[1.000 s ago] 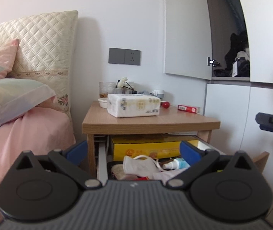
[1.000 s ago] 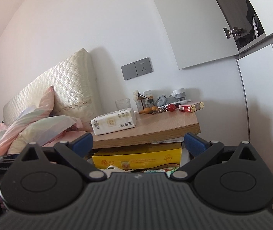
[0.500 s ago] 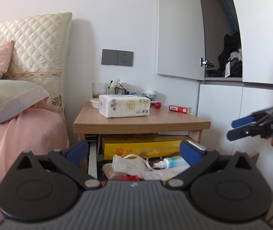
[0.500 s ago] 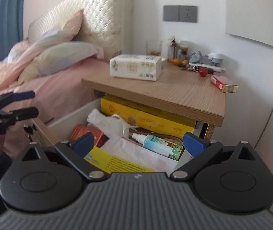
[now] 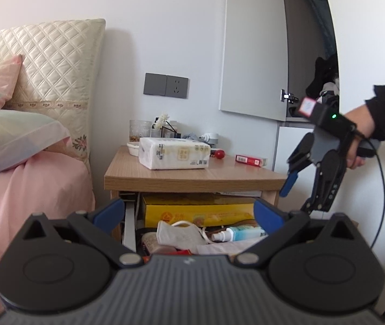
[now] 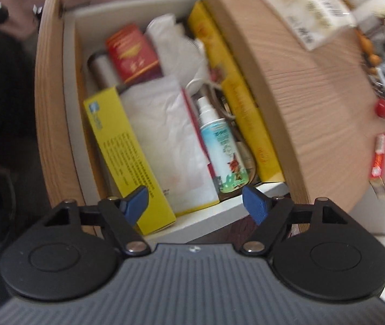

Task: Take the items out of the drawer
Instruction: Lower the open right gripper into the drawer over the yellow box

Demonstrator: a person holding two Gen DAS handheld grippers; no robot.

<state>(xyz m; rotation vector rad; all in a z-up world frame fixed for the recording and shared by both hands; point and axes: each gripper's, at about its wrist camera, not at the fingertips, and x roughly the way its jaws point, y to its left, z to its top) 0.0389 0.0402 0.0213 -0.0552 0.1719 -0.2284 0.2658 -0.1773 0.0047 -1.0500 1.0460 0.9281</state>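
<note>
We're in a bright bedroom with plain white walls (image 5: 178,27) and soft daylight. On the left we've got a bed with a cream quilted headboard (image 5: 51,65), a pink bedsheet (image 5: 24,189) and pastel pillows (image 5: 11,135). Next to it sits a light wooden nightstand (image 5: 192,178), right under a grey wall socket panel (image 5: 165,85). On the right there's a white wardrobe with one door (image 5: 254,62) open.

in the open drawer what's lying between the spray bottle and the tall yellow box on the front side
In the right wrist view, a white paper packet lies flat between the spray bottle and the yellow box. A thin red edge shows beside the bottle.
</note>
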